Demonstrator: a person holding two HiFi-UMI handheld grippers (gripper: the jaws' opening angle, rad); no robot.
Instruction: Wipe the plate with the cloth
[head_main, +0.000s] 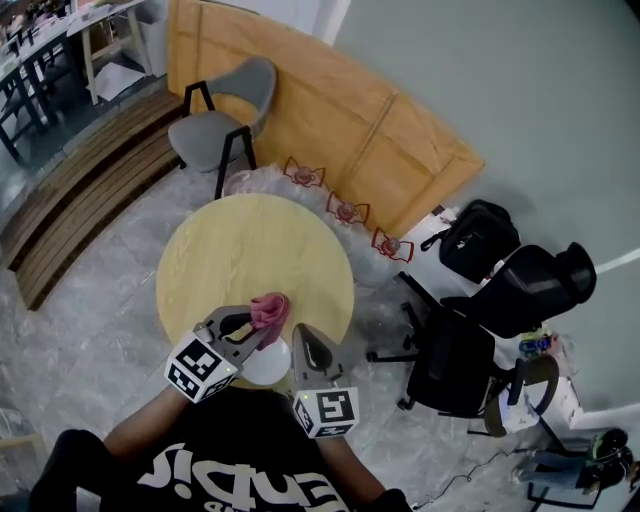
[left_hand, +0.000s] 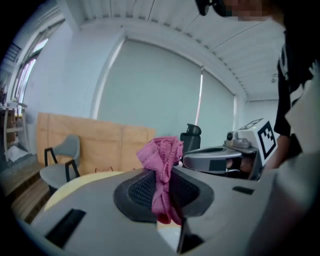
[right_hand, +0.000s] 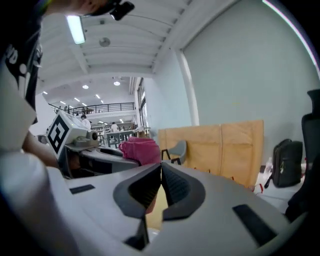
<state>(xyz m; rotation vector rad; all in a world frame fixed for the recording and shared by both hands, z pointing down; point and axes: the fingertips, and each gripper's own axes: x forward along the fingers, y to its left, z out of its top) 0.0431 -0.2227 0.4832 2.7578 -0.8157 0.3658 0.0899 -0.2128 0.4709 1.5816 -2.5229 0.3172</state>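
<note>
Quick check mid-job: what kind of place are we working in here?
Likely an office or lab workspace: a black office chair, a black backpack, and big cardboard sheets along the wall behind the round table.

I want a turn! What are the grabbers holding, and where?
The left gripper pinches the pink cloth around its bunched middle. The right gripper is shut, empty.

1 round table (head_main: 225, 250), 1 white plate (head_main: 268, 366), 1 pink cloth (head_main: 270, 308), 2 grippers (head_main: 260, 327) (head_main: 300, 333), 2 chairs (head_main: 215, 125) (head_main: 480, 320), 1 black backpack (head_main: 478, 240)
</note>
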